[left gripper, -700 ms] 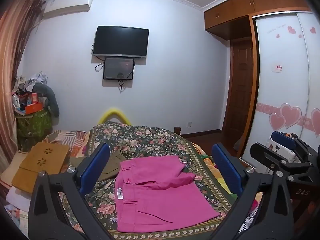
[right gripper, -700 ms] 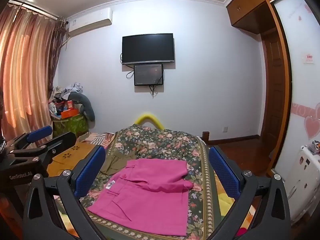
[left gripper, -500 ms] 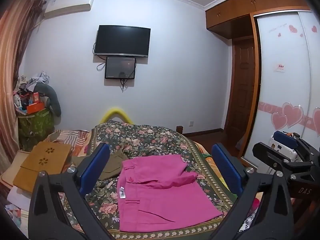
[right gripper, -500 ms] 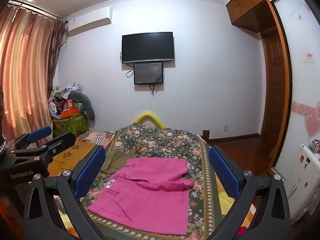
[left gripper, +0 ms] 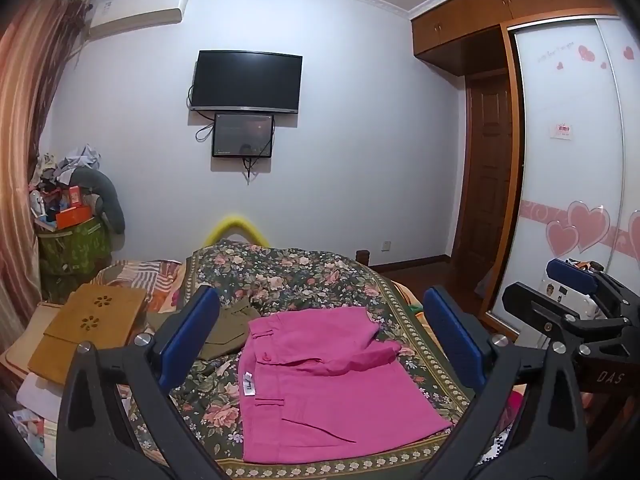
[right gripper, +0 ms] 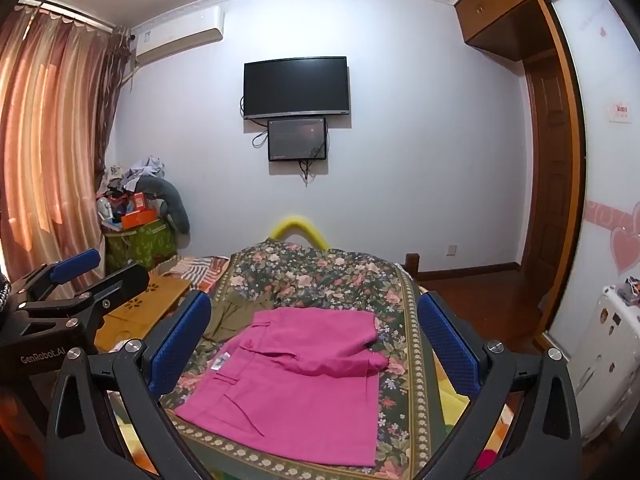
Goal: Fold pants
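Two claws [left gripper: 320, 344] [right gripper: 316, 344] wide apart, one pink pants [left gripper: 328, 384], one olive garment [left gripper: 228, 328]

- Your left gripper [left gripper: 320, 340] has tipped up a little: the TV [left gripper: 246, 81] and pink pants [left gripper: 332, 380] sit lower in its view.
- Your right gripper [right gripper: 316, 344] did the same, only slightly; its view slid down too.

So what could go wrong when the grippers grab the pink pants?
1. The pink pants lie on a loose flowered blanket; a hand-held gripper might pinch the blanket too.
2. One flap is already folded over unevenly, so the next fold may come out crooked.
3. Olive-green clothing lies just beside the pants and might get dragged along.
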`<state>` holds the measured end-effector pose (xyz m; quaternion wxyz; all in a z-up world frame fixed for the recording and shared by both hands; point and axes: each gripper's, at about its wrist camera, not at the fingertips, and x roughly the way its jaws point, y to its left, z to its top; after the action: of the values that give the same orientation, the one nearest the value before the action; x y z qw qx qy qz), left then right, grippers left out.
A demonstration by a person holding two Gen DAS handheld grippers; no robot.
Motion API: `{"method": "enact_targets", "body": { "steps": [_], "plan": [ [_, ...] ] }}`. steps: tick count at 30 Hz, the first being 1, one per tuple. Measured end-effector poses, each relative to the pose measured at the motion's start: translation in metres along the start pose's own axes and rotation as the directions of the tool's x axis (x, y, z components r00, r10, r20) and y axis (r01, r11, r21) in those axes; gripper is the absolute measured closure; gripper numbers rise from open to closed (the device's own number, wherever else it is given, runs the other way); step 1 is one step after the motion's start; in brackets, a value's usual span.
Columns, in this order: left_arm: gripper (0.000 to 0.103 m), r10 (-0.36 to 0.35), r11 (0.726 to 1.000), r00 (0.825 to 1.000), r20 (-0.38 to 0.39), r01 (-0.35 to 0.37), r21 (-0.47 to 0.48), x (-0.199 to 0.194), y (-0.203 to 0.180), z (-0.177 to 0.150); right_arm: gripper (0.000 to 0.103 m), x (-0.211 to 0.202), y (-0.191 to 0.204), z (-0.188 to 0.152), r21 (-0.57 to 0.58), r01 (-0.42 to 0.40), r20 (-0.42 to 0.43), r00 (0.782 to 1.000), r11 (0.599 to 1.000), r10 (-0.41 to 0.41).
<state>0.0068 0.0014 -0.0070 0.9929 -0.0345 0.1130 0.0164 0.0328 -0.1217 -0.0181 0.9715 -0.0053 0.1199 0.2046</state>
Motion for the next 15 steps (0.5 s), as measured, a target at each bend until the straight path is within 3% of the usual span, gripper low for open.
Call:
{"method": "enact_targets", "body": {
  "steps": [15],
  "plan": [
    [0.000,0.002,1.000,1.000,-0.003,-0.002,0.005,0.0047,-0.0012,-0.0050,0.000,0.0051,-0.0004,-0.0039,0.003,0.000,-0.008,1.000,1.000,0.000]
  ]
}}
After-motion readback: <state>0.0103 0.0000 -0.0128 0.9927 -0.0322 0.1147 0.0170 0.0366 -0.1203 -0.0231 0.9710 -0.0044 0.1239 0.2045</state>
